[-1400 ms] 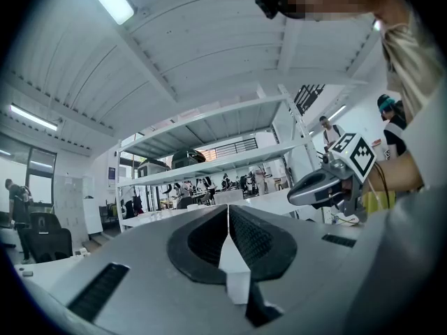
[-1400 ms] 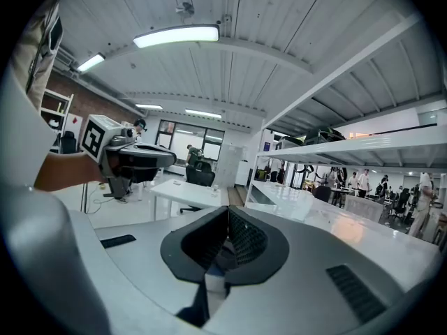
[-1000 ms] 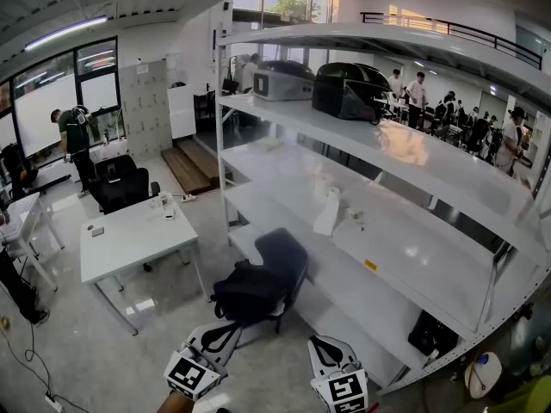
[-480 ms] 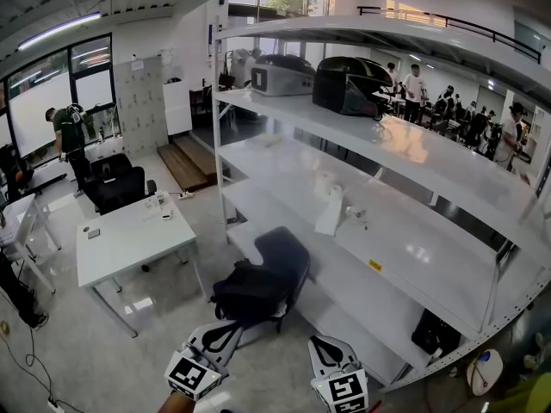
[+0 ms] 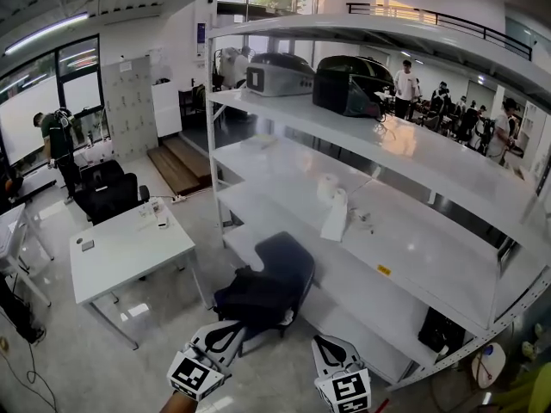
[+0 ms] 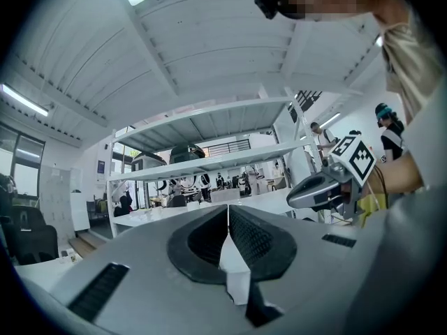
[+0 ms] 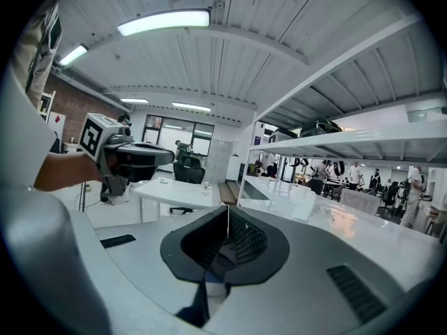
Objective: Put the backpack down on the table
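On the seat of a dark chair [image 5: 291, 261], just off the right-hand corner of the white table [image 5: 129, 263], sits the black backpack [image 5: 254, 298]. It leans on the chair back and does not touch the table. The chair stands between that corner and the lowest shelf of the white rack [image 5: 405, 157].

The left gripper [image 5: 225, 335] and right gripper [image 5: 331, 353] are held low on the near side of the chair. Each has its jaws pressed together with nothing between them.

Table top: small objects [image 5: 159, 215] by the far edge and a small dark item [image 5: 86, 245] toward the left edge. Black office chairs [image 5: 108, 194] stand beyond the far edge, with a person [image 5: 57, 140] behind them.

Rack: a grey case [image 5: 277, 74] and a black case [image 5: 349, 84] sit on an upper shelf, and a black bag [image 5: 443, 332] on the lowest.
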The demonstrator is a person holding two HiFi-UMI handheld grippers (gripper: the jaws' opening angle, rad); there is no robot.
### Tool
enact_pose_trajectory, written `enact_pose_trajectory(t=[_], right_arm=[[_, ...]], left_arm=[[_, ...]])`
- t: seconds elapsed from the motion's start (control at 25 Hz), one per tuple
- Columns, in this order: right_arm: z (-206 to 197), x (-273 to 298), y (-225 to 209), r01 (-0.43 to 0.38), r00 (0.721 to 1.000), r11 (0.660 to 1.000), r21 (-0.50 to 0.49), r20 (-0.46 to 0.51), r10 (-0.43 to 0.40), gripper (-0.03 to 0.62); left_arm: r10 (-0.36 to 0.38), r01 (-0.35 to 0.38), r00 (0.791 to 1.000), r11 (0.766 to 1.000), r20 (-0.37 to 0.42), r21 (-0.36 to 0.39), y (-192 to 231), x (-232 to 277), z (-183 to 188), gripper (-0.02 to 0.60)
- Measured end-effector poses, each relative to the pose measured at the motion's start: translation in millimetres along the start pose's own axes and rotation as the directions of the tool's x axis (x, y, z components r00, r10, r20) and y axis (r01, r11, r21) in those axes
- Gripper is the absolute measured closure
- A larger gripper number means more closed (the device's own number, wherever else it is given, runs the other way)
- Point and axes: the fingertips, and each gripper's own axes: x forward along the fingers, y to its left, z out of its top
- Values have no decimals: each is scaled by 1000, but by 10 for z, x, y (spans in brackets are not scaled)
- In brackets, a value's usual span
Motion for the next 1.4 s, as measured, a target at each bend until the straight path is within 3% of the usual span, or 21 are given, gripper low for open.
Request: enact_pose_trajectory(t=[0.36,0.68,1.04,1.4], right_arm=[[182,539,290,86,996,996,17,-12,-86,568],[229,774,323,114,993,993,12,-35,-113,568],[226,1107,143,69,998,998,-16,-14,-69,568],[259,1555,-446,-9,1000,999,-46,11,9,568]], left_arm=[[-83,83,996,997,27,5,676,-62,-107,563],[-117,118,992,993,35,-20,884,-15,-215,563],[-65,65,998,998,17,-13,1105,168,-317,563],[42,-42,999,999,7,-18,1365,730,-312,563]])
